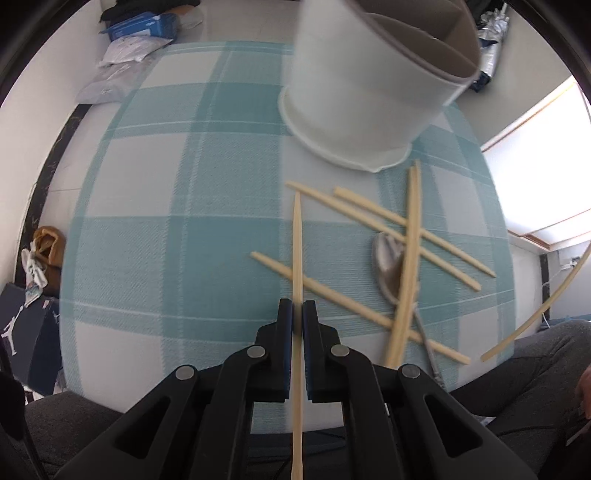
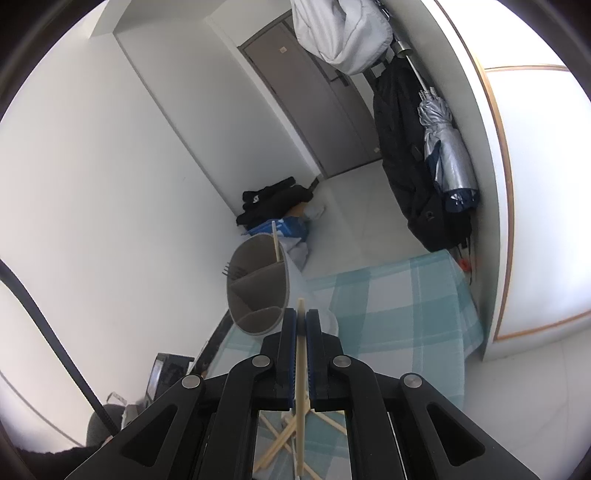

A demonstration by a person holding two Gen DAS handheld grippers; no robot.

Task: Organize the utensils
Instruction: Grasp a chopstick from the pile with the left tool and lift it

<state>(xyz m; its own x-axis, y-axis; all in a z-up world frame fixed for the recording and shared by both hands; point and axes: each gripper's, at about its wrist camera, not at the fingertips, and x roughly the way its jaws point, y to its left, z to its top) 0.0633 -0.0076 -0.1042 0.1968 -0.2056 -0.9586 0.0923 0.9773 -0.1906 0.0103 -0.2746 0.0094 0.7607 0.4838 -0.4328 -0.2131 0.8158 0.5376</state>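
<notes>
My left gripper (image 1: 297, 308) is shut on a wooden chopstick (image 1: 297, 236) and holds it above the teal checked tablecloth (image 1: 155, 221). Several loose chopsticks (image 1: 373, 218) and a metal spoon (image 1: 388, 269) lie crossed on the cloth to the right. The white utensil holder (image 1: 354, 99) with grey divided compartments stands beyond them. My right gripper (image 2: 301, 317) is shut on another chopstick (image 2: 300, 365), raised near the holder (image 2: 258, 291). The holder has one chopstick (image 2: 275, 242) and a fork (image 2: 232, 271) in it.
Bags and a blue package (image 1: 144, 27) lie on the floor beyond the table. A dark coat (image 2: 410, 162) and a silver umbrella (image 2: 443, 147) hang by the wall at right. A person's leg (image 1: 524, 369) is at the table's near right edge.
</notes>
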